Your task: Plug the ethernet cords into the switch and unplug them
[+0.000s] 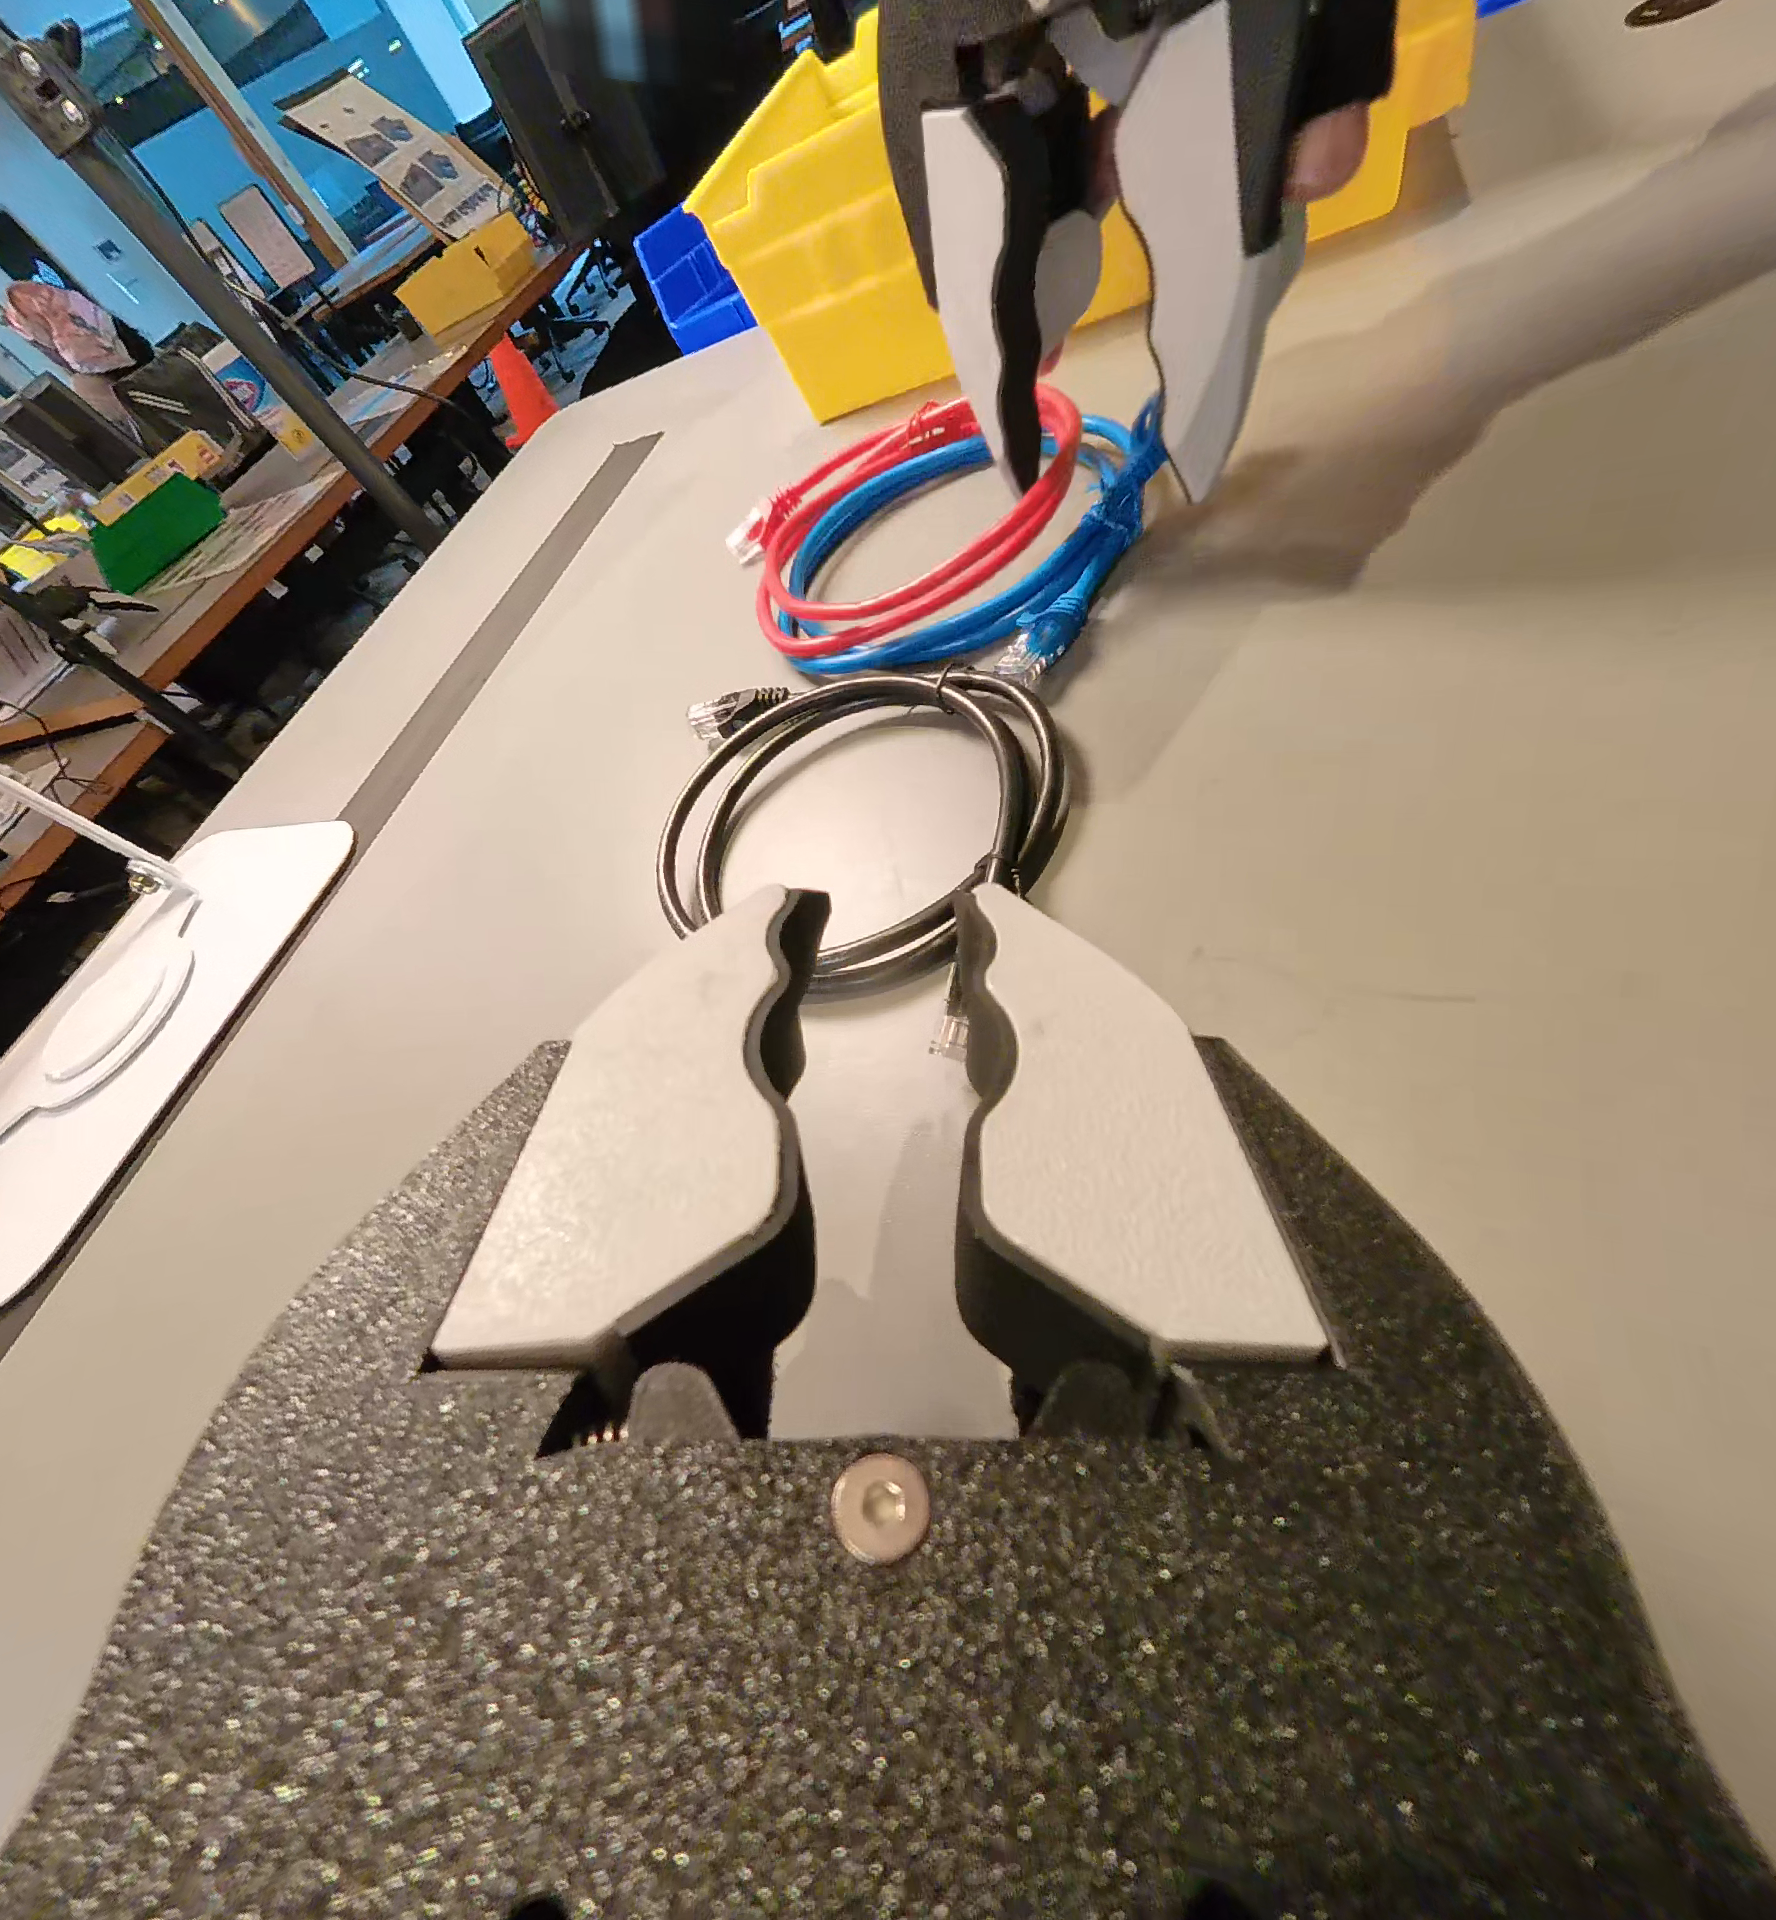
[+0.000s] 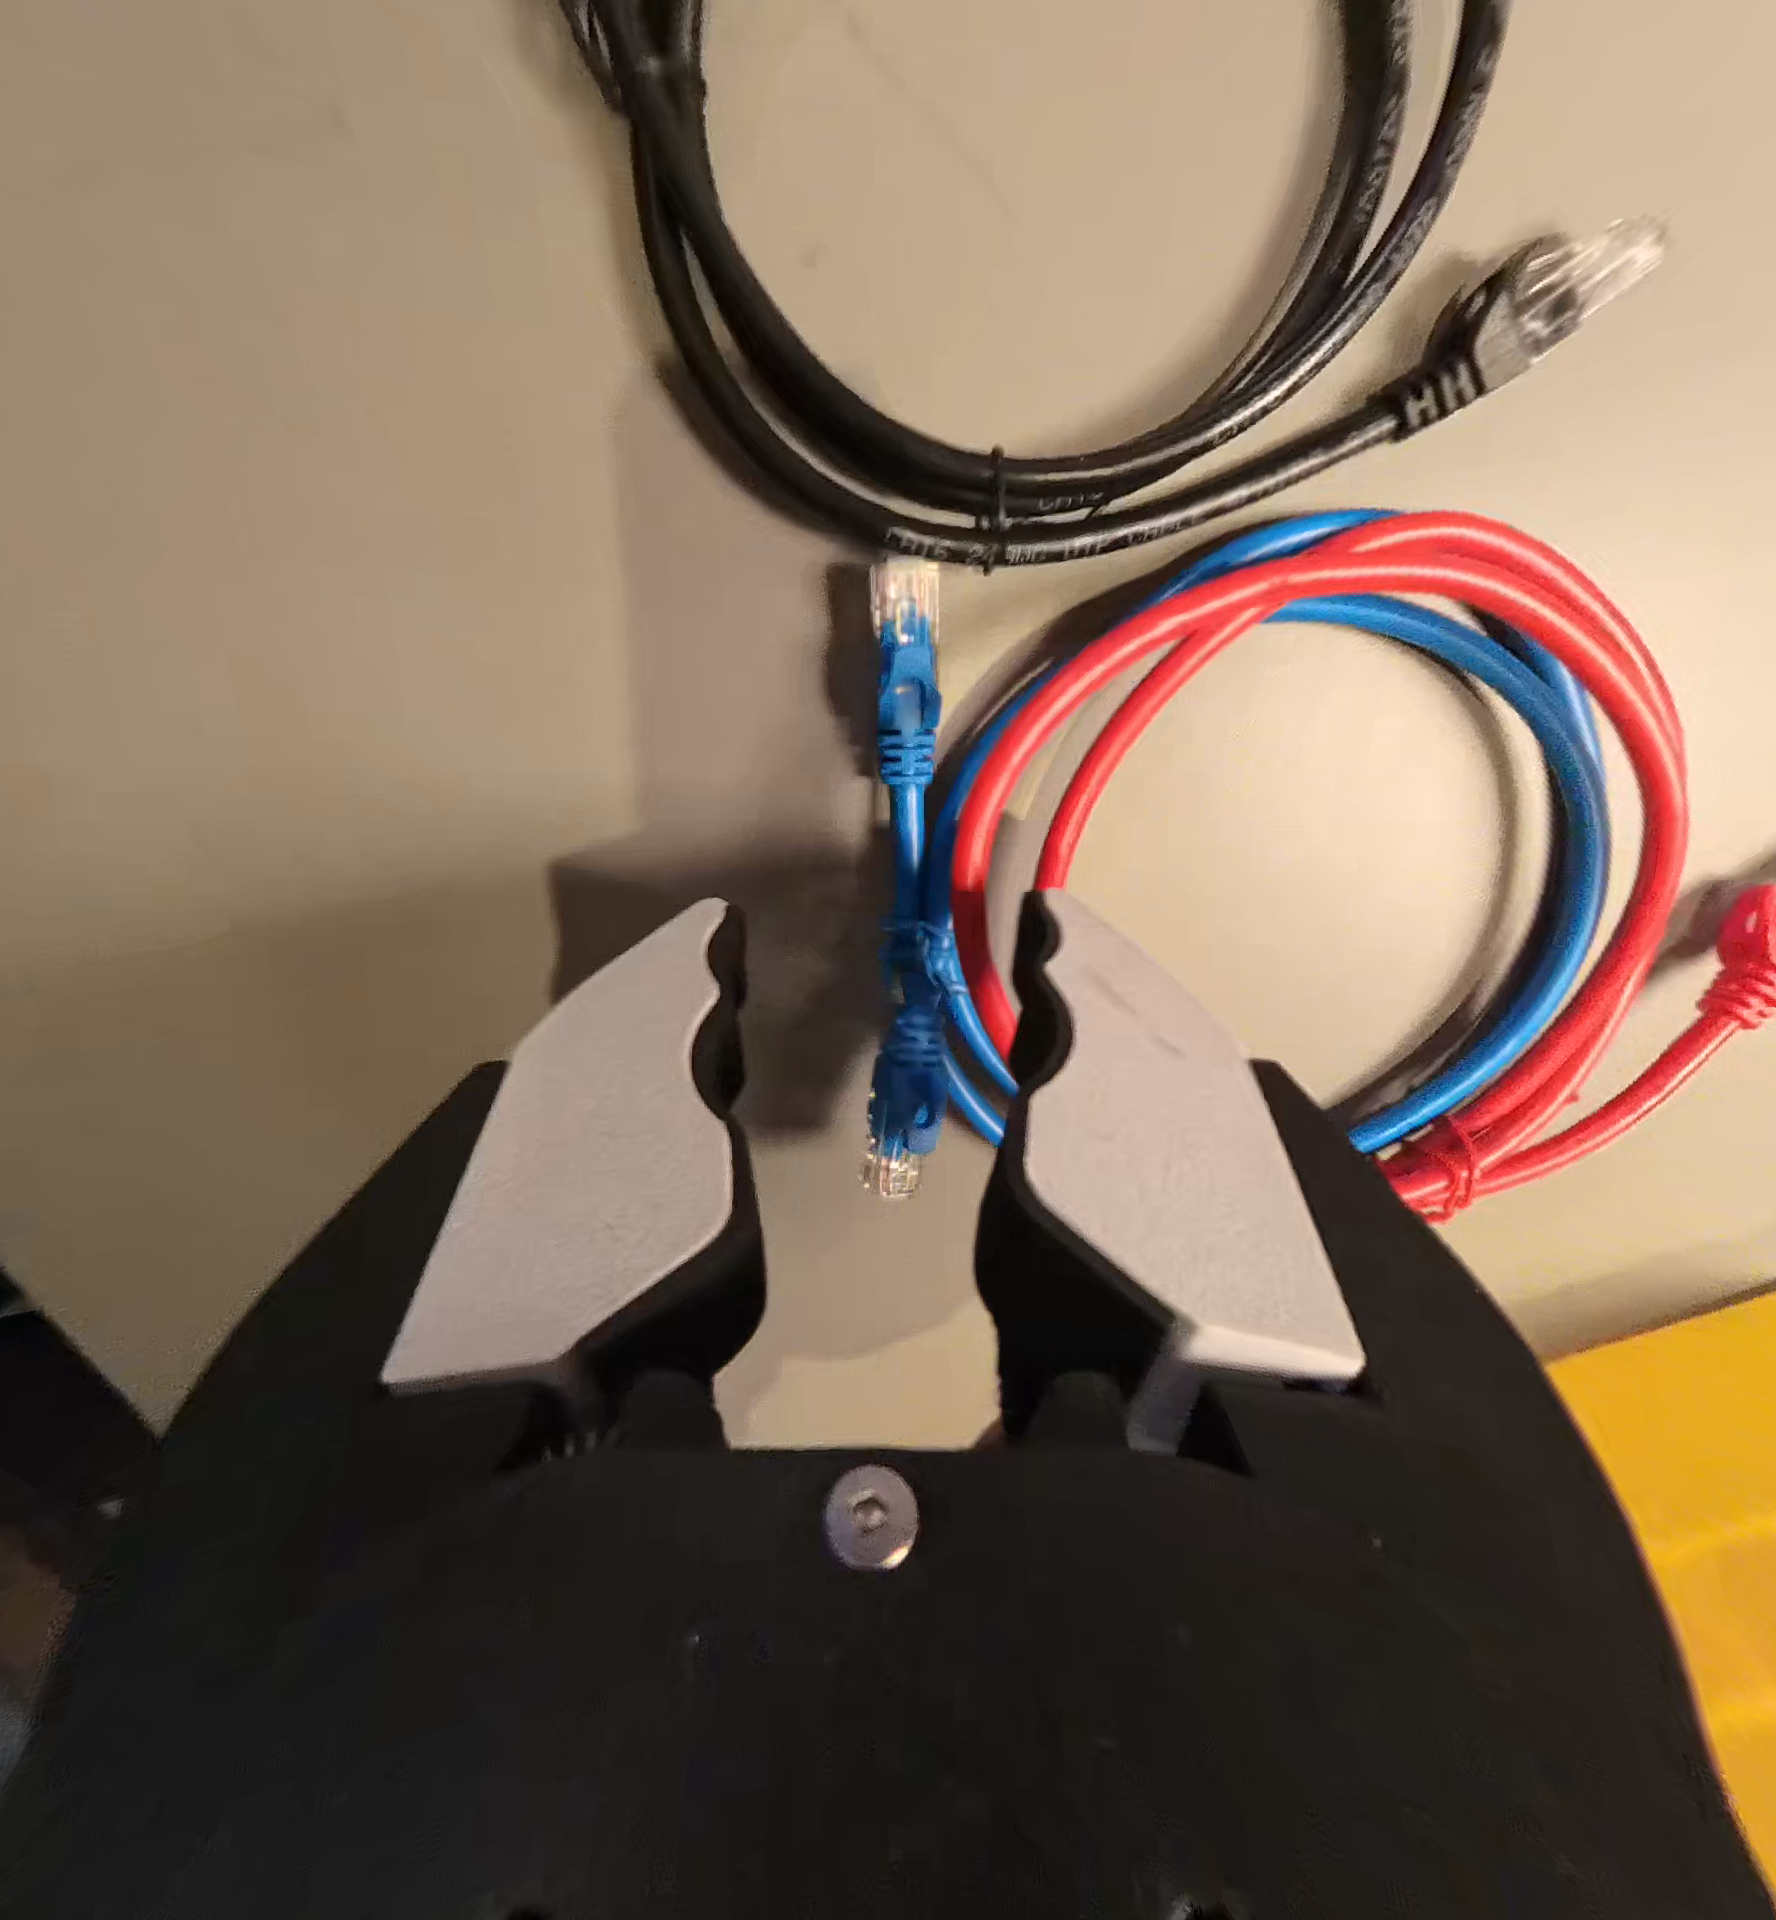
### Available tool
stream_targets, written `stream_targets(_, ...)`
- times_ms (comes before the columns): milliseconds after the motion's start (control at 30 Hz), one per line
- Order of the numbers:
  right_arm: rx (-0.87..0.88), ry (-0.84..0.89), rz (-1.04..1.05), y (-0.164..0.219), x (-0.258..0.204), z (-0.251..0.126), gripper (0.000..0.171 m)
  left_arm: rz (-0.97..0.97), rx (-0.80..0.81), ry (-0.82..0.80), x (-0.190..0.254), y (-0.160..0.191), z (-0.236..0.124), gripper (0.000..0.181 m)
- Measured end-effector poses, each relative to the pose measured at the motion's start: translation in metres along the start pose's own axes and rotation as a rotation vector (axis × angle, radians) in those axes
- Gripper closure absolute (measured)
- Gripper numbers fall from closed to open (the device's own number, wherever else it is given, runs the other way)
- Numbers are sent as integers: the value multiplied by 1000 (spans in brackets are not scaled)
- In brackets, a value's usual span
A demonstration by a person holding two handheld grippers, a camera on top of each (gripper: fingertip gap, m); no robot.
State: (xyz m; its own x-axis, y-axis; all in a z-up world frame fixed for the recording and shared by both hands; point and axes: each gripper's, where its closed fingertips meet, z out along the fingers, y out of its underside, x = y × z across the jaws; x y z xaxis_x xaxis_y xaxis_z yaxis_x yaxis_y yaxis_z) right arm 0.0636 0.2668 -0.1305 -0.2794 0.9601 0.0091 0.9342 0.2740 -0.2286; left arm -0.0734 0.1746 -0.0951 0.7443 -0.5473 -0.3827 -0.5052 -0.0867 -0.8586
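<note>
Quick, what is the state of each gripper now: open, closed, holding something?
Left gripper: open, holding nothing, low over the black ethernet cord.
Right gripper: open, holding nothing, fingers either side of the blue ethernet cord.

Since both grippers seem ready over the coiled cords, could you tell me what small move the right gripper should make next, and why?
Probably lower the right gripper and shut it on the blue cord at the plug lying between its fingers. Its jaws are open and hold nothing, and that plug sits nearly centred in the gap. The left gripper is also open, over the black cord.
</note>
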Motion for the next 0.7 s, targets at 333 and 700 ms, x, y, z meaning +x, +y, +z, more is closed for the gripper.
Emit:
stream_targets(333, -74, 33, -44, 13, 18, 22, 118, 3, 0, -1, 0, 0, 0, 154)
stream_targets(700, -70, 65, -108, 18, 8, 12, 153, -1, 11, -6, 0, -3, -2, 154)
